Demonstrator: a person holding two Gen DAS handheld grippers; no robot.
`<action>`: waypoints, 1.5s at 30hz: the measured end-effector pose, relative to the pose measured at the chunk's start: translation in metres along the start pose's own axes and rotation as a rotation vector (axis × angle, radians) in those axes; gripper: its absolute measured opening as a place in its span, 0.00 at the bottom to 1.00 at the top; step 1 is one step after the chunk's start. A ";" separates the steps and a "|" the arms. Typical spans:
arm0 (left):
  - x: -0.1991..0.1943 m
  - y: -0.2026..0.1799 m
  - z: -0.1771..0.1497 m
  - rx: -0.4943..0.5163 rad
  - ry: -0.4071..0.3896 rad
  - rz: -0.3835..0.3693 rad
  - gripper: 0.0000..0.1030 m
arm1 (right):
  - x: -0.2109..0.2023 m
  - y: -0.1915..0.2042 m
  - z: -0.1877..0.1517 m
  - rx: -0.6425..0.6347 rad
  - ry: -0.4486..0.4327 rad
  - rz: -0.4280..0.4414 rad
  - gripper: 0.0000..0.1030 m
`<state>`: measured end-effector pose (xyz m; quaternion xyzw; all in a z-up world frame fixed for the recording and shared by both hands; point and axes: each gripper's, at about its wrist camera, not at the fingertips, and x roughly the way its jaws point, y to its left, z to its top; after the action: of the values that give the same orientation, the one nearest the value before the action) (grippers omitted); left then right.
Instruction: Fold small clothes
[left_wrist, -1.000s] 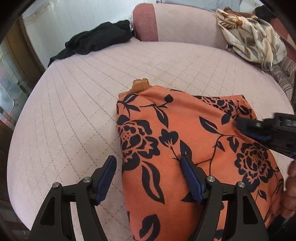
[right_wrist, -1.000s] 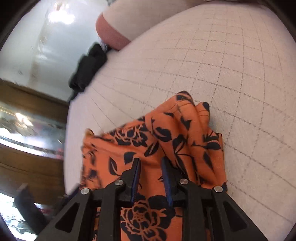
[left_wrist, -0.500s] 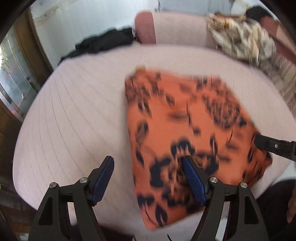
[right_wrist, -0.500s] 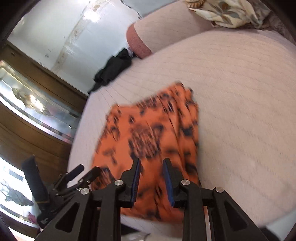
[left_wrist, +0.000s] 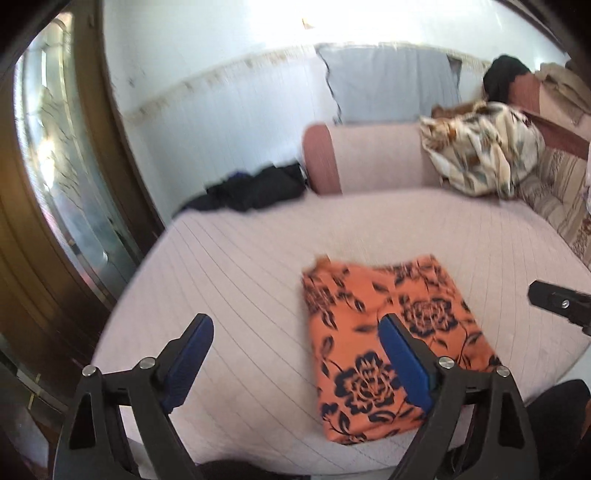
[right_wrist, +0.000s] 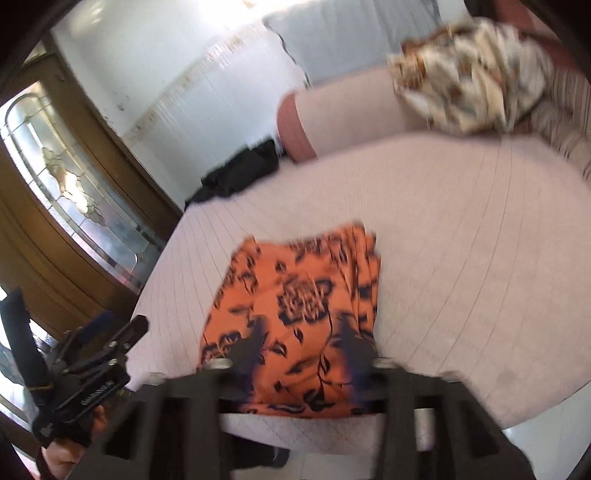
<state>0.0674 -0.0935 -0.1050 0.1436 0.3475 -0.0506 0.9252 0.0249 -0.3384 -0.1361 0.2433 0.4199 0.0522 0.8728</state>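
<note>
My left tongs (left_wrist: 293, 345) hang spread wide above the bed (left_wrist: 236, 266), gripping nothing. The garment (left_wrist: 388, 339) sits just right of their gap, behind the right pad. My right tongs (right_wrist: 301, 334), blurred, spread over its near edge, clear of it. One orange floral cloth, folded into a flat rectangle, on pale quilted fabric.
</note>
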 end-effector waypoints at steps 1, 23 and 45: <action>-0.005 0.000 0.003 0.003 -0.015 0.005 0.89 | -0.010 0.006 0.001 -0.012 -0.042 -0.010 0.70; -0.042 -0.002 0.010 -0.031 -0.049 -0.012 0.90 | -0.043 0.036 0.003 -0.095 -0.140 -0.069 0.70; -0.078 0.018 0.021 -0.072 -0.105 0.063 0.90 | -0.096 0.082 -0.001 -0.288 -0.292 -0.132 0.70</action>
<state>0.0255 -0.0832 -0.0347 0.1181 0.2955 -0.0163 0.9479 -0.0280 -0.2947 -0.0300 0.0931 0.2921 0.0185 0.9517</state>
